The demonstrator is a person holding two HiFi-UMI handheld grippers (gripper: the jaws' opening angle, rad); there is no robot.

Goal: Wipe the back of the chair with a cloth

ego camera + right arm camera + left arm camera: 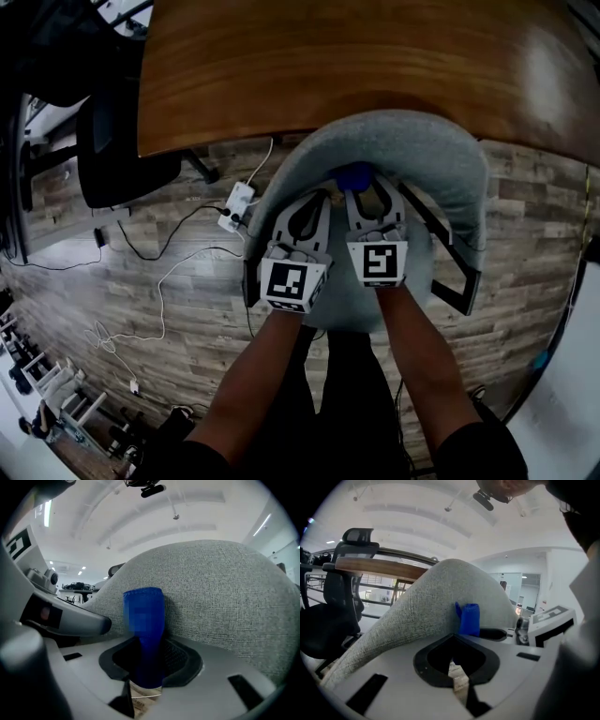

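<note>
The grey fabric chair back curves in front of me, below the table edge. My right gripper is shut on a folded blue cloth, and the cloth is pressed against the chair back. My left gripper is just to its left, shut with nothing between its jaws, tips close to the fabric. The left gripper view shows the blue cloth sticking up beside it.
A wooden table top runs across above the chair. A black office chair stands at the left. A white power strip and loose cables lie on the wood-plank floor. The grey chair's black armrest is at right.
</note>
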